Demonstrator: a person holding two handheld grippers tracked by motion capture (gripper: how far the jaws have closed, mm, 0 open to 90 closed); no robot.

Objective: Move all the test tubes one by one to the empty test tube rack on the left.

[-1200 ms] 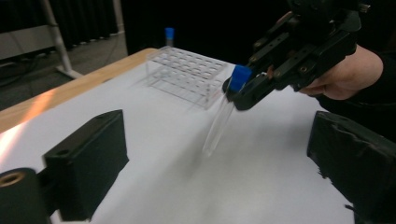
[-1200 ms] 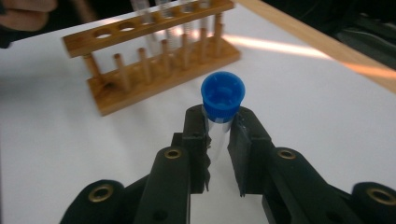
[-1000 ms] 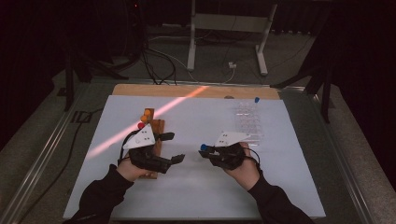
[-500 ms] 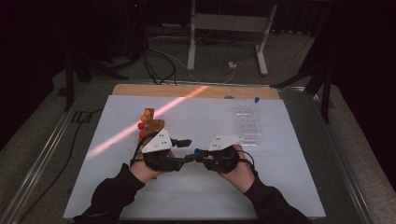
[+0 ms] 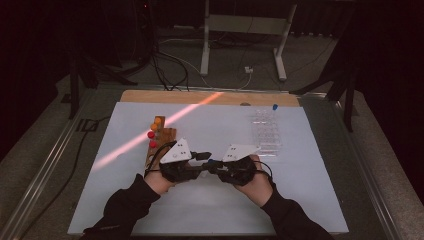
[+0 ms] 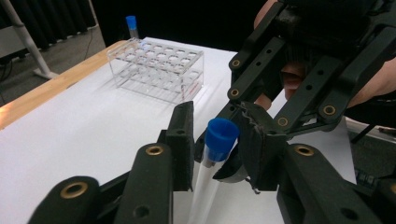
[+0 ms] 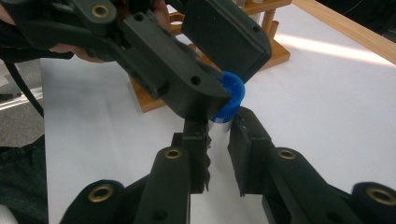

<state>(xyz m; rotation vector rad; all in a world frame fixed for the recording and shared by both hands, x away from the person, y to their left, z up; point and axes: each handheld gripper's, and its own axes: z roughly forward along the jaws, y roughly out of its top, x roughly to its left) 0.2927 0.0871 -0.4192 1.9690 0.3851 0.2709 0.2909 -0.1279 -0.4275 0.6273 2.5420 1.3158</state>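
A clear tube (image 7: 219, 122) with a blue cap (image 6: 220, 135) is held above the white mat (image 5: 210, 210) near the table's middle. My right gripper (image 7: 218, 135) is shut on the tube's body just below the cap. My left gripper (image 6: 219, 140) meets it nose to nose; its jaws have just been closing with the blue cap (image 7: 232, 93) between them, and the pads now sit against the cap. In the high view the left gripper (image 5: 206, 158) and the right gripper (image 5: 215, 163) touch tips over the blue cap (image 5: 211, 161).
A clear plastic rack (image 5: 265, 131) stands at the far right with one blue-capped tube (image 5: 274, 107) in its back corner. A wooden rack (image 5: 159, 144) with red and orange capped tubes stands left of the grippers. A wooden strip (image 5: 210, 97) borders the mat's far edge.
My left gripper has moved right to meet the right gripper, and its jaws have closed in around the tube's blue cap. The right gripper has shifted slightly left, still holding the tube.
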